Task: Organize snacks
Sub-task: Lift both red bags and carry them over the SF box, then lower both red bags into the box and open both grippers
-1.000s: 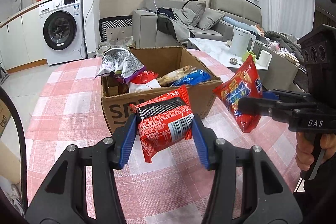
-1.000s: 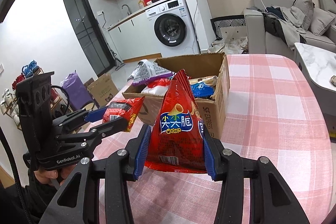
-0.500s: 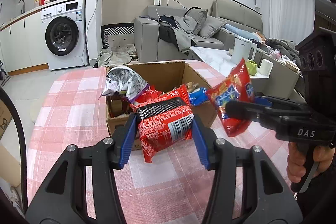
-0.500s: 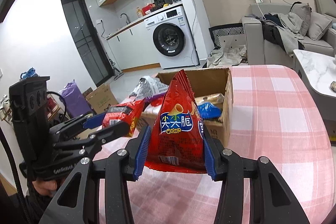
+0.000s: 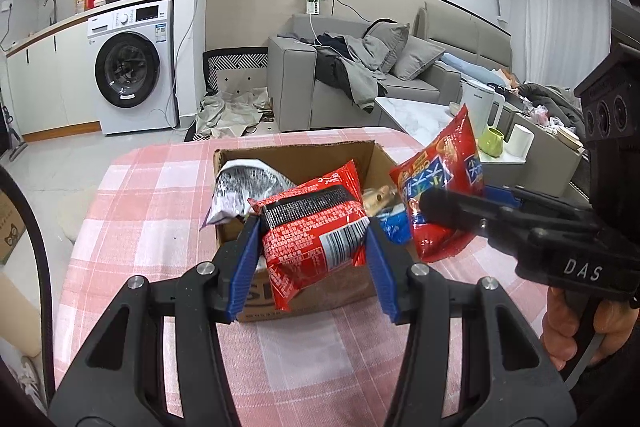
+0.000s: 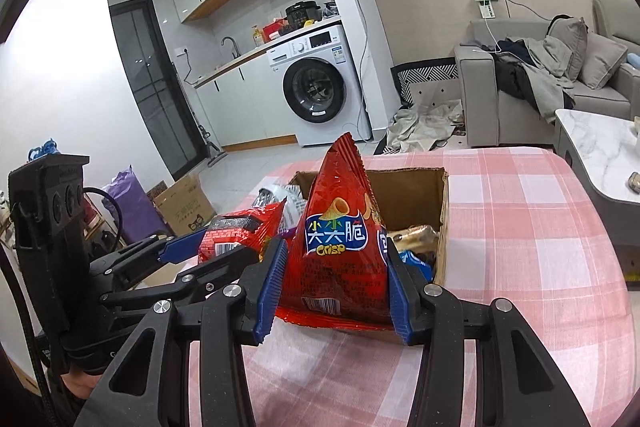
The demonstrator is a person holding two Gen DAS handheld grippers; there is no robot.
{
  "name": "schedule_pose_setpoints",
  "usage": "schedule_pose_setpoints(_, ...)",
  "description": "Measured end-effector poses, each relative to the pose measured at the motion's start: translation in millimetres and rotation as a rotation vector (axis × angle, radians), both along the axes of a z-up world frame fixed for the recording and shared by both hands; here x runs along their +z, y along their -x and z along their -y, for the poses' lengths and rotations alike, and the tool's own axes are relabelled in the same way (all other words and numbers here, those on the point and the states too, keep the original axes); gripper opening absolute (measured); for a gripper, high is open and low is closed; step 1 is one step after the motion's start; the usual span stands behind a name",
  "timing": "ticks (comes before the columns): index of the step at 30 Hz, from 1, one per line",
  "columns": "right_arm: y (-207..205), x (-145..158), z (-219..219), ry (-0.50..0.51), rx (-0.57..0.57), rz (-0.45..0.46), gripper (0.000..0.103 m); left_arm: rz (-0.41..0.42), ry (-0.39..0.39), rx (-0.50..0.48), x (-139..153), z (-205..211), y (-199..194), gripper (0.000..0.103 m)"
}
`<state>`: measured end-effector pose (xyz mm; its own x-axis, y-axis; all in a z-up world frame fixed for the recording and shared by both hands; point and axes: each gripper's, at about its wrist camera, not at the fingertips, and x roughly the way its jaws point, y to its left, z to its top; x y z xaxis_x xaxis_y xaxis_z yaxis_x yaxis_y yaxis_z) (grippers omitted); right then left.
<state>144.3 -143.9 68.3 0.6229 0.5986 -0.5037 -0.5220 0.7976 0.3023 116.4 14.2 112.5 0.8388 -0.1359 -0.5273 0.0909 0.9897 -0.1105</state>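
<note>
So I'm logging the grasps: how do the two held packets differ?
The left gripper holds a flat rectangular packet with a black band and a barcode; the right gripper holds a puffed, pointed crisp bag with a blue label. The packet lies tilted; the bag stands upright. Both are red and clamped above the table.

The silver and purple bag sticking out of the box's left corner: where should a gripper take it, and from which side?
Probably by the crumpled upper part of the silver and purple bag that stands above the cardboard box rim, coming from above at the box's left corner. That part is free and flat enough to pinch; its lower end is hidden inside. Both grippers are full now: left gripper and right gripper each hold a red packet.
</note>
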Motion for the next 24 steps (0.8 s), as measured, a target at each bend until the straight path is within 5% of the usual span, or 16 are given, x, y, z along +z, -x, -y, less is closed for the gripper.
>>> schedule_pose_setpoints(24,-62.7,-9.7,4.5,-0.005,-0.016,-0.073,0.047,-0.024,-0.059,0.01,-9.0,1.7,-65.9,0.048)
